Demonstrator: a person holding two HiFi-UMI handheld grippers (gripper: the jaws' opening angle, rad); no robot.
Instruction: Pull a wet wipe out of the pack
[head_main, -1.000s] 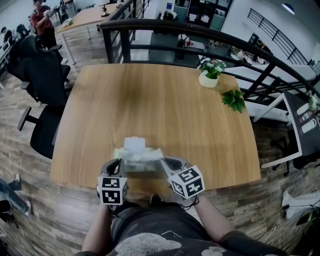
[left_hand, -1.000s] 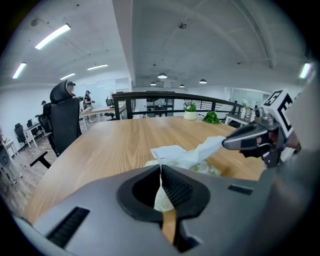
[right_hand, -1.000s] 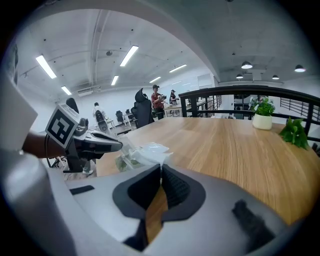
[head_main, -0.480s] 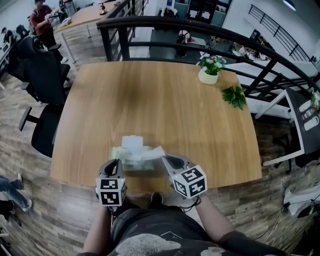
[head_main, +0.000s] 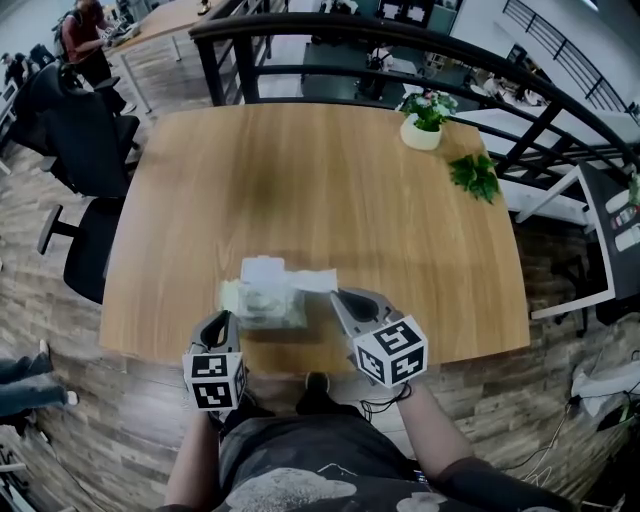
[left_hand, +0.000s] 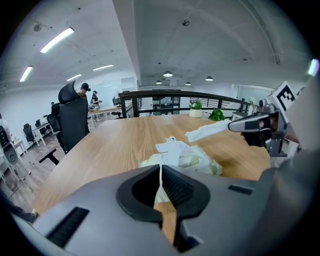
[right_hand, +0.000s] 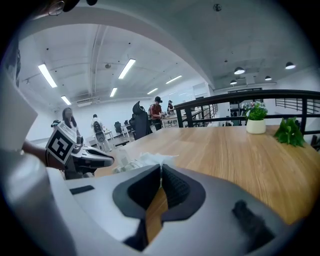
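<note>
Head view: pack lies on the table, near its near edge. Left gripper: jaws pressed together on the near left corner of the pack. Right gripper: jaws pinching the end of a wet wipe, which stretches rightward from the pack's top. Potted plant: far right of the table.

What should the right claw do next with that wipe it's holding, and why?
Probably draw it up and away from the wet wipe pack. The right claw is shut on a wet wipe that stretches out toward the pack's open lid, and I cannot tell whether its tail is free yet. The left claw seems pinched on the pack's near edge, steadying it.
</note>
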